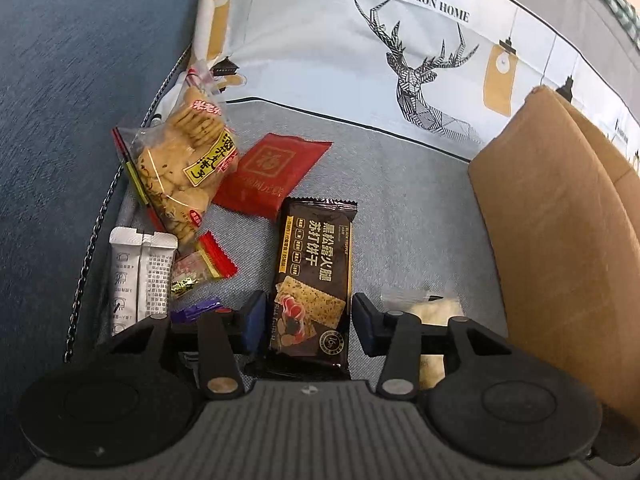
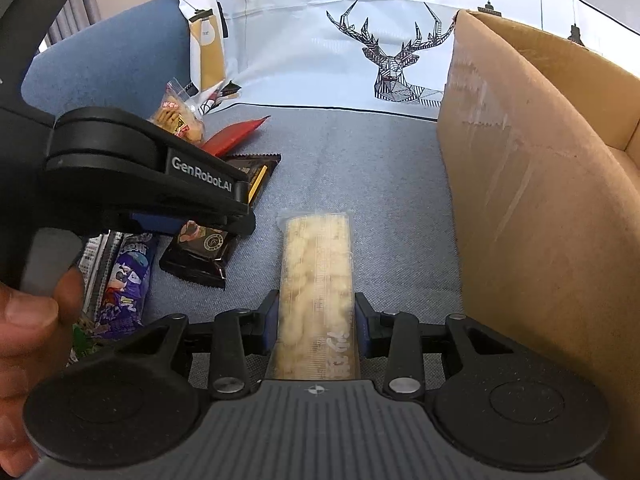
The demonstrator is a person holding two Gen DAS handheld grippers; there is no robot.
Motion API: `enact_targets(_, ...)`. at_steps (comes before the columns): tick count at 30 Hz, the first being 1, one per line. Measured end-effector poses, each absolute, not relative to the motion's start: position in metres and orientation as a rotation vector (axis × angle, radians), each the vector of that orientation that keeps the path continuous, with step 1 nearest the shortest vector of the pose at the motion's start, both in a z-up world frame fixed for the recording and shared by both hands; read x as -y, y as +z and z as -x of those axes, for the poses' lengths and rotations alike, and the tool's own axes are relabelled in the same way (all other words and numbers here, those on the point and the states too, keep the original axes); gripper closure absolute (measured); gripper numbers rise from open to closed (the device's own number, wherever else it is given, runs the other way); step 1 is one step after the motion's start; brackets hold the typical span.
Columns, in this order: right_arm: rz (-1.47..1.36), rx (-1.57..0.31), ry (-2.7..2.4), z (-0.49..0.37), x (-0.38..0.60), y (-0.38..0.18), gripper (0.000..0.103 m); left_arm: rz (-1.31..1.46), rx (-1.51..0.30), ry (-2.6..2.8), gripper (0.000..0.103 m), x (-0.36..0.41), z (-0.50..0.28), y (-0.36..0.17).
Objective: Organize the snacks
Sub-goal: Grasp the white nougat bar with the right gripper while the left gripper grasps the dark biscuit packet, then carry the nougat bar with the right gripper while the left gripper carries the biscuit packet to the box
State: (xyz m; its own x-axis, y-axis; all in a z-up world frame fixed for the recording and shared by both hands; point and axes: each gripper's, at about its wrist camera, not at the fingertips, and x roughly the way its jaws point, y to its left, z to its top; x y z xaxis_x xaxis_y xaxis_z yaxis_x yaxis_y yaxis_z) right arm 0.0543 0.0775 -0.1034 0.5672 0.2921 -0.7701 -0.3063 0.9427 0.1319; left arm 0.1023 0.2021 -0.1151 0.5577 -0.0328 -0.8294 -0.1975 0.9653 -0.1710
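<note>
Two hand-held grippers are seen over the grey cloth [image 1: 400, 216]; the right hand-held gripper [image 2: 316, 320] is clamped on a clear packet of pale snacks [image 2: 318, 276], pads pressed to both its long edges, the packet lying on the cloth just beside the cardboard box [image 2: 532, 184]; the left hand-held gripper [image 1: 310, 322] is set around the dark cracker packet [image 1: 314, 276], one pad touching its left edge, a gap seen at the right, so no firm grip is shown; a biscuit bag [image 1: 180, 168], a red packet [image 1: 272, 172] and white sachets [image 1: 136, 276] are lying to the left; a deer-print cloth [image 2: 360, 40] is hung behind.
</note>
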Motion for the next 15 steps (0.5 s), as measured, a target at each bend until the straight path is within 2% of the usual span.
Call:
enact_targets(5, 0.019, -0.898, 0.361, -0.054, -0.075, -0.104, 0.065, 0.205, -0.982, 0.107, 0.055, -0.196, -0.103, -0.115)
enact_targets(7, 0.020, -0.895, 0.364, -0.054, -0.075, -0.104, 0.065, 0.198, -0.985, 0.116, 0.061, -0.197, -0.103, -0.115)
enact_targets(15, -0.011, -0.880, 0.373, -0.051, -0.070, -0.099, 0.065, 0.282, -0.970, 0.117, 0.061, -0.204, -0.098, -0.097)
